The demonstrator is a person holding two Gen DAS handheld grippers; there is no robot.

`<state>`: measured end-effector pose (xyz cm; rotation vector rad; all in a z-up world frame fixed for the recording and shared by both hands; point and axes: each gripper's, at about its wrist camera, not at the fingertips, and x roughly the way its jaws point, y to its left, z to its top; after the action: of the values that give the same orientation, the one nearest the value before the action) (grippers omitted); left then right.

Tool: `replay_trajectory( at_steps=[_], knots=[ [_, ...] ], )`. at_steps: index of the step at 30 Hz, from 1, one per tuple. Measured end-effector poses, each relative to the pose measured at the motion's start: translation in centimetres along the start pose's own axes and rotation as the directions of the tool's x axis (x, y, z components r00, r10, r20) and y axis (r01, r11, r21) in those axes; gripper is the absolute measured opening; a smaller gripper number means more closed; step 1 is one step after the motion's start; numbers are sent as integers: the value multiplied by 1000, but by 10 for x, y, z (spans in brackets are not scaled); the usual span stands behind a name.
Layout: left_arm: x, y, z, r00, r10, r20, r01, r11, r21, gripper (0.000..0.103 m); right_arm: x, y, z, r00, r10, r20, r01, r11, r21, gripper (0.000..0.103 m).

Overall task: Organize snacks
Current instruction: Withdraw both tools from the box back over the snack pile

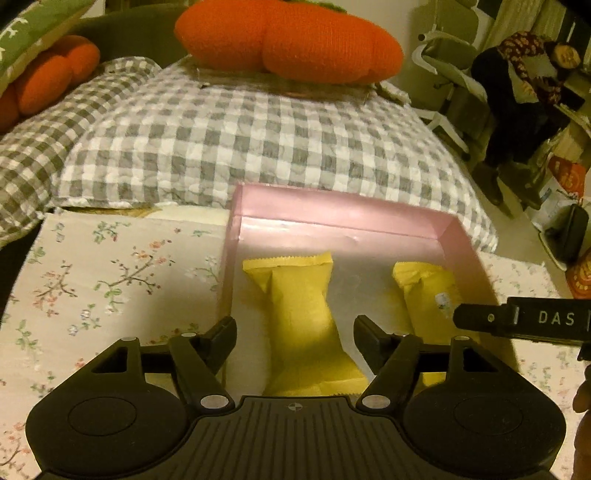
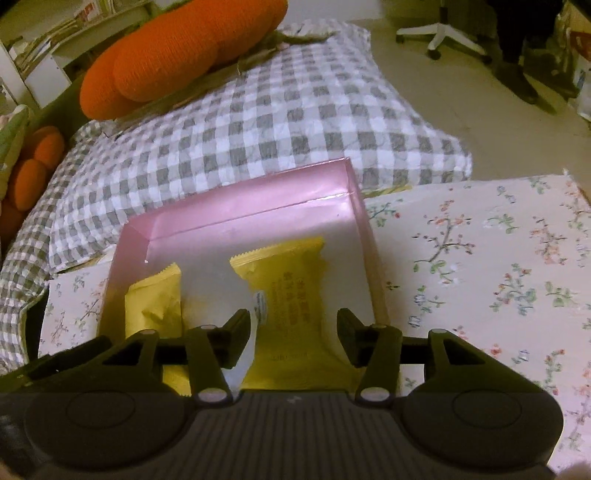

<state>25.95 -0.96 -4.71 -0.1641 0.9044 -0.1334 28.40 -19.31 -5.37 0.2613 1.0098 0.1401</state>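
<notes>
A pink box [image 1: 343,214] sits on a floral-covered surface [image 1: 110,266] and holds two yellow snack packets. In the left wrist view the left packet [image 1: 303,314] lies between my left gripper's [image 1: 295,332] open fingers, and the right packet [image 1: 428,295] lies beside it. In the right wrist view the pink box [image 2: 236,218] holds the same two: the printed packet [image 2: 291,306] lies between my right gripper's [image 2: 291,339] open fingers, the other [image 2: 155,306] to its left. Both grippers hover just above the box, holding nothing. The right gripper's body [image 1: 535,321] shows at the left view's right edge.
A grey-checked pillow [image 1: 258,140] lies right behind the box, with orange plush cushions [image 1: 288,40] on and beside it. An office chair base [image 2: 439,35] and bags stand on the floor at the right. The floral surface [image 2: 480,266] extends to the box's right.
</notes>
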Motion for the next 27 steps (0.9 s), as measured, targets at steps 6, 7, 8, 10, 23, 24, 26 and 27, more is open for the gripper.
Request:
replay_trajectory(
  at_steps=[6, 7, 8, 10, 23, 24, 26, 27],
  knots=[
    [-41, 10, -3, 999, 34, 26, -34, 999, 7, 76, -39, -4, -10, 999, 43, 26, -44, 999, 32, 59],
    [-47, 12, -5, 999, 37, 24, -37, 999, 5, 76, -44, -4, -14, 998, 48, 31, -49, 998, 31, 62],
    [-54, 14, -7, 999, 42, 20, -42, 999, 3, 76, -51, -4, -18, 998, 53, 32, -54, 998, 27, 62],
    [-67, 18, -14, 999, 48, 18, -49, 999, 5, 77, -62, -1, -30, 998, 65, 28, -65, 998, 11, 62],
    [-134, 30, -85, 999, 37, -7, -37, 999, -6, 82, -109, 1, -107, 998, 69, 10, -69, 998, 11, 68],
    [-137, 29, -91, 999, 36, -7, -36, 999, -4, 82, -112, 2, -112, 997, 71, 10, -71, 997, 10, 69],
    [-142, 27, -103, 999, 35, -13, -35, 999, 7, 83, -117, 2, -120, 997, 72, 11, -72, 997, 10, 71],
    [-144, 26, -109, 999, 33, -18, -33, 999, 12, 85, -119, 3, -125, 997, 74, 10, -74, 997, 11, 72]
  ],
)
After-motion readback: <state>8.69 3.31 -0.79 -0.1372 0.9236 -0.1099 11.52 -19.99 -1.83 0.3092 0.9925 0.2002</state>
